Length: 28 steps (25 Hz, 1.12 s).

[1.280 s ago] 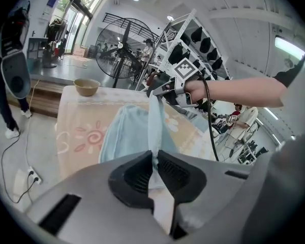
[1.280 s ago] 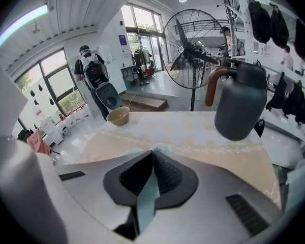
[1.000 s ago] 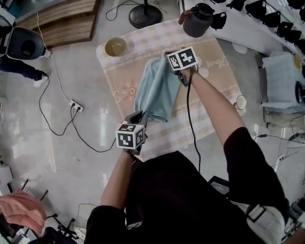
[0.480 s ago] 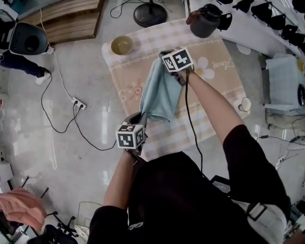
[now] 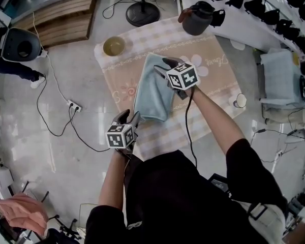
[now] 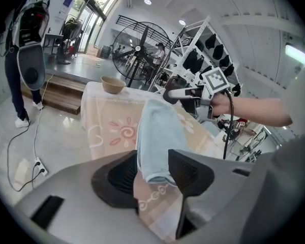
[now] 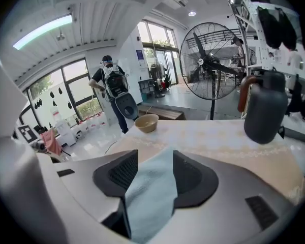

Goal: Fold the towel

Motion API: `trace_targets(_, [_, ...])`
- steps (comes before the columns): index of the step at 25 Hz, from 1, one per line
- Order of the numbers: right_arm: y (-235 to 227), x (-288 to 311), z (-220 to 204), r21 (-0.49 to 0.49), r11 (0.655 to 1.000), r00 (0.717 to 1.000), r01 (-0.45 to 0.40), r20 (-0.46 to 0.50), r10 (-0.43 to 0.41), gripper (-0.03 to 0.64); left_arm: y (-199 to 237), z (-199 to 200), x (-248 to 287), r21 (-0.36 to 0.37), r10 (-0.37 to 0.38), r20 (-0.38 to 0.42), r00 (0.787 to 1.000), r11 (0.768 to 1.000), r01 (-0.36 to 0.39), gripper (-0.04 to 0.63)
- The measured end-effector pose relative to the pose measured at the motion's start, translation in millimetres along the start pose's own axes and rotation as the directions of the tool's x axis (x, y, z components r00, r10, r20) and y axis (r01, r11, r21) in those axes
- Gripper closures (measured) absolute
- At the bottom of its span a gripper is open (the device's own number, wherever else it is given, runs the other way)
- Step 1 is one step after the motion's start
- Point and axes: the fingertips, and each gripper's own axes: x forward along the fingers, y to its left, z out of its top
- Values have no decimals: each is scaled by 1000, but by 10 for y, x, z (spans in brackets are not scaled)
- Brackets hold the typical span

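Note:
A light blue towel [image 5: 151, 88] lies lengthwise in a folded strip on the beige patterned tablecloth [image 5: 213, 85]. My left gripper [image 5: 129, 117] is at the towel's near end. Its jaws are opening, and in the left gripper view the towel's hem [image 6: 160, 136] lies loose between the pads of the left gripper [image 6: 152, 162]. My right gripper [image 5: 162, 64] is over the towel's far part, jaws opening too. In the right gripper view the towel [image 7: 150, 197] hangs slack in the wide gap of the right gripper [image 7: 155, 169].
A tan bowl [image 5: 114, 46] sits at the table's far left corner and a dark jug [image 5: 195, 20] at its far right. A fan base [image 5: 142, 13] stands beyond. Cables and a power strip [image 5: 72, 105] lie on the floor to the left. A white cup [image 5: 239, 101] stands right.
Both grippers' jaws have opened. The towel, earlier stretched between them, now rests on the table. The right gripper has pulled back toward me and the left has shifted left.

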Motion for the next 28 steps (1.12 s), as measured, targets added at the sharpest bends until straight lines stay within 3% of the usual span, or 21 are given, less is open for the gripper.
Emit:
trace_targets(8, [417,-597,-937,-52,998,999,-36,-25,34,423,-29,14,-52,141,-1,-46,999,990,8,422])
trace_targets(15, [604,-894,-1376,-29,998,999,-47,-7,47,423,-81,-92,-40,186,2,-75,997,982,12,422])
trace_targets(21, [782,-1042,-1630,-5,1000,1000,-22,-5,22,420,-174,-105,13,271,-49,-128,991,959,83,402])
trace_targets(24, [926,-1081,-1715,12,1000,1000,-1,-3,1,416,-176,-75,38,379,-73,-168,983,916,133,388])
trace_targets(26, [1039,-1094,-1744,-3,1000,1000,13,-7,-13,411,-182,-64,62,494,-84,-211,974,851,180,385])
trace_targets(28, [1169,-1103,-1769,-36,999,999,32,-18,-33,408,-208,-82,79,587,-109,-264,958,770,249,385])
